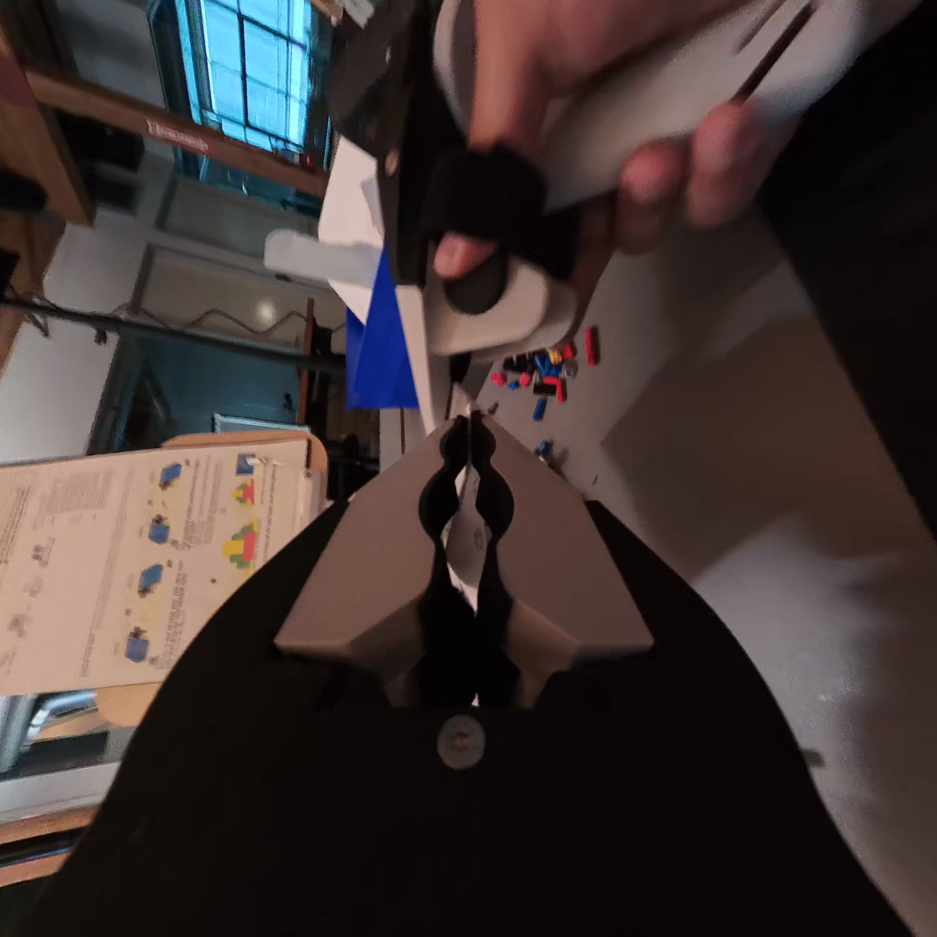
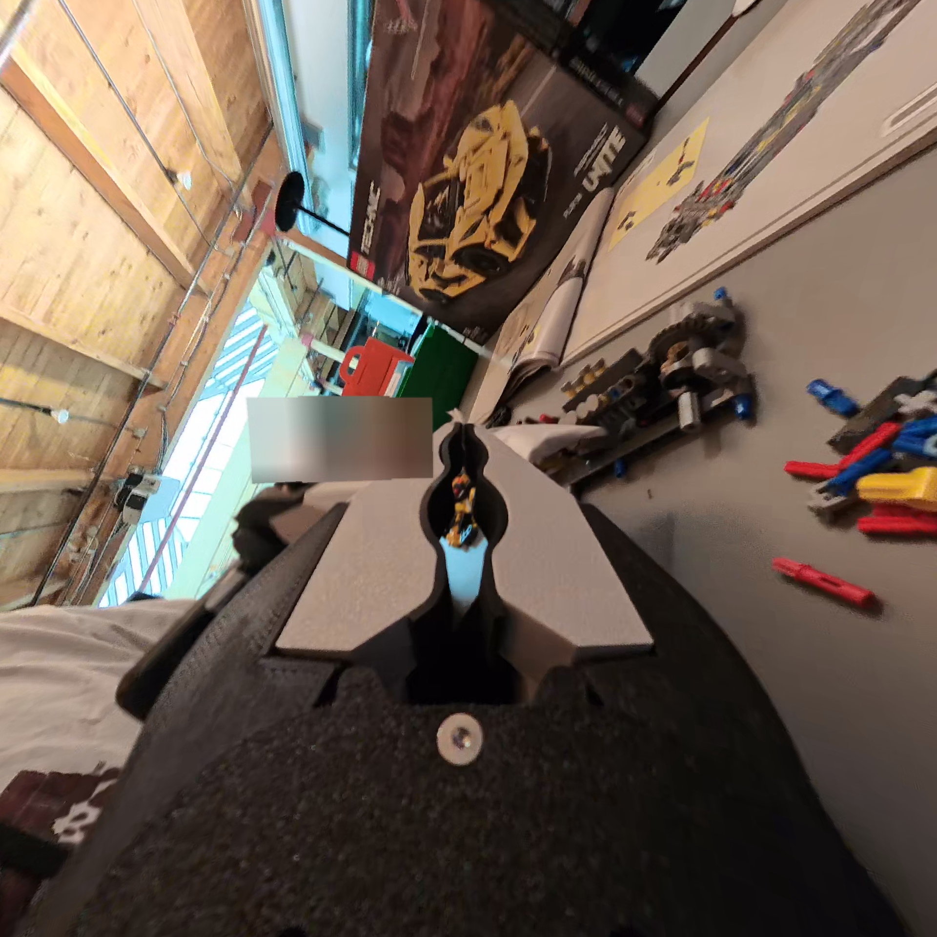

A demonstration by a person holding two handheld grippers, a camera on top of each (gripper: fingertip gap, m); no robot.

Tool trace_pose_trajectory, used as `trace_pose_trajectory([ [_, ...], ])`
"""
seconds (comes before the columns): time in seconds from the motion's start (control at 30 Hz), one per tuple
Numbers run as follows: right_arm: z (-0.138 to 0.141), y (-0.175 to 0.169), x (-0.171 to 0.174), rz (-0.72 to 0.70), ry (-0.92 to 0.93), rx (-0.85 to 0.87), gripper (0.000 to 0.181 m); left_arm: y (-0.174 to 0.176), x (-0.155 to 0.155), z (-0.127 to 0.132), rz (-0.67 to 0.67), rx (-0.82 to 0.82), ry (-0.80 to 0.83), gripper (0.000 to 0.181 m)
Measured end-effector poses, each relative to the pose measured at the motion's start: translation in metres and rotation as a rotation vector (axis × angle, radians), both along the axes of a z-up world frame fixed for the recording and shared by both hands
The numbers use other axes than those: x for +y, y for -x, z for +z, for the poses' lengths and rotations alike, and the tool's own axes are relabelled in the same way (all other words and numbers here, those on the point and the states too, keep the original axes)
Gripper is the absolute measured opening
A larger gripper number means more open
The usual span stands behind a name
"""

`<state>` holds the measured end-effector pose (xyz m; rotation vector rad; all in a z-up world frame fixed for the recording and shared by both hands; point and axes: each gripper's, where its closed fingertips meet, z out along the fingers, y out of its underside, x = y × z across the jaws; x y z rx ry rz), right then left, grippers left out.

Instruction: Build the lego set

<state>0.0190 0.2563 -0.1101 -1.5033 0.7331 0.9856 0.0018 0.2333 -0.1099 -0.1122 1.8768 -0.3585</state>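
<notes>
The left gripper point(image 1: 469, 421) is clamped on a thin white sheet point(image 1: 474, 537), its fingertips pressed together with only the sheet's edge between them. The right gripper point(image 2: 464, 426) is closed the same way on what looks like the same sheet, here showing a yellow-and-black print. The blur makes it hard to tell whether this is a paper bag or a sticker sheet.

The sheet is held above the table point(image 1: 760, 507), off its surface, stretched edge-on between the two tools. From the left gripper its long axis runs straight ahead and slightly up, to where a hand point(image 1: 583, 101) holds the right gripper just beyond. The two grips therefore face each other along one line, close together, neither nearer the sheet than the other.

If the next move is a tear or a peel, I judge it depends on pulling across that line, not along it, since the short span between the grips leaves little slack.

Loose bricks point(image 1: 545, 372) lie on the table below the sheet. A half-built model point(image 2: 679, 375) is also on the table, well apart from the sheet. A booklet point(image 1: 152, 557) stands off the table's far side.
</notes>
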Motion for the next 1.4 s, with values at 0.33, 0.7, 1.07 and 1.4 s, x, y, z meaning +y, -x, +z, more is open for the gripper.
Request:
trace_pose_trajectory([
  [0.33,0.008,-0.005,-0.007,0.003,0.022,-0.187,0.0,-0.004,0.001,0.014,-0.018,0.127,0.416,0.0],
  [0.7,-0.009,-0.04,-0.02,-0.099,0.109,-0.136,0.0,0.005,-0.022,0.004,-0.084,0.154,0.38,0.0],
  [1.07,-0.028,-0.06,-0.02,-0.145,0.22,-0.278,0.0,0.008,-0.024,0.003,-0.1,0.154,0.341,0.0],
  [1.4,-0.03,-0.077,-0.029,-0.176,0.266,-0.361,0.0,-0.001,-0.024,0.019,-0.091,0.188,0.514,0.0],
])
